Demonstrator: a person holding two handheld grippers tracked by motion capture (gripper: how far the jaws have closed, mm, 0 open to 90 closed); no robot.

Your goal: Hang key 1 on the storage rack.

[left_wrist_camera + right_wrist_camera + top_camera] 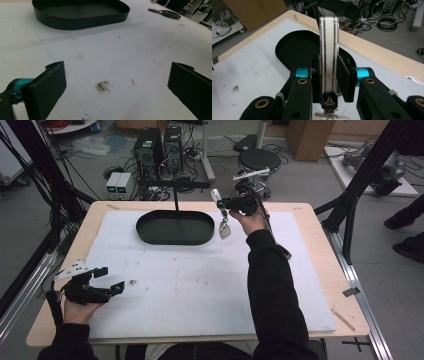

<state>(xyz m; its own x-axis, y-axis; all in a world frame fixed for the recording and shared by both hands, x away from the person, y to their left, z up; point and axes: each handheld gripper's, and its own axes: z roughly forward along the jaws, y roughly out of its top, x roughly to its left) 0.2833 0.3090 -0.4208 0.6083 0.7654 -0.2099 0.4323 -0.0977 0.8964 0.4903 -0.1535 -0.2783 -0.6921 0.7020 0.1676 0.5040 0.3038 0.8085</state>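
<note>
At upper centre of the high view, the right gripper [223, 203] has its fingers [345, 78] clamped on a white striped key fob [329, 57], raised just right of the black oval tray [175, 227]; a keyring charm [225, 229] dangles below. At lower left, the left gripper [111, 281] rests on the table [200, 280], fingers [47, 87] spread wide, holding nothing.

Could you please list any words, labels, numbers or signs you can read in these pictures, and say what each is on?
No words or numbers are readable.
Three-pointed emblem, no letters: on the dark end cap of the white strip clamped in the right hand-held gripper.
Faint blue and red pen marks on the white mat: too small to read.
</note>
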